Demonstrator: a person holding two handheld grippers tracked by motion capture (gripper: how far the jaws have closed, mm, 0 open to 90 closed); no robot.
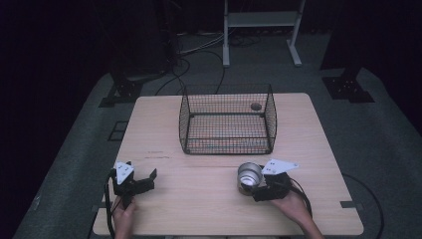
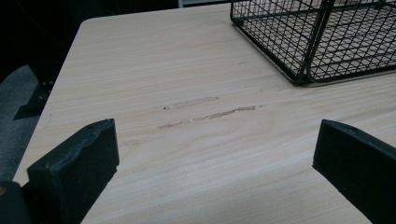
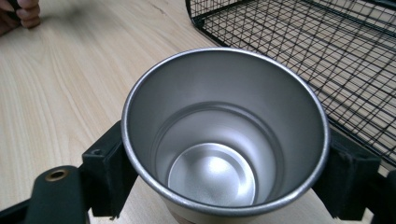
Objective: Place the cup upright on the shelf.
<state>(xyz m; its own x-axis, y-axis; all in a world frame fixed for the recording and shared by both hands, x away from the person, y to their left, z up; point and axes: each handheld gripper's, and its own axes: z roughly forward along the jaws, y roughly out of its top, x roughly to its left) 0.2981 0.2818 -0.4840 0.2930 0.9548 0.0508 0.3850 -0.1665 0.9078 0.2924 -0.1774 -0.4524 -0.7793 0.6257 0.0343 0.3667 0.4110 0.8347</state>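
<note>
The right hand-held gripper pinches the steel cup by its sides; the wire basket lies just ahead; the left hand-held gripper sits spread, idle.

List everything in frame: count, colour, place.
cup: 1, silver metal, empty, near right of table, between the right gripper's jaws
basket: 1, black wire, table centre, far side
table: 1, light wood, scuffed near the basket
frame: 1, white, floor beyond table
cables: several, floor behind table
left gripper: 1, black, open, near left
right gripper: 1, black, shut on cup
hands: 2, near edge
</note>
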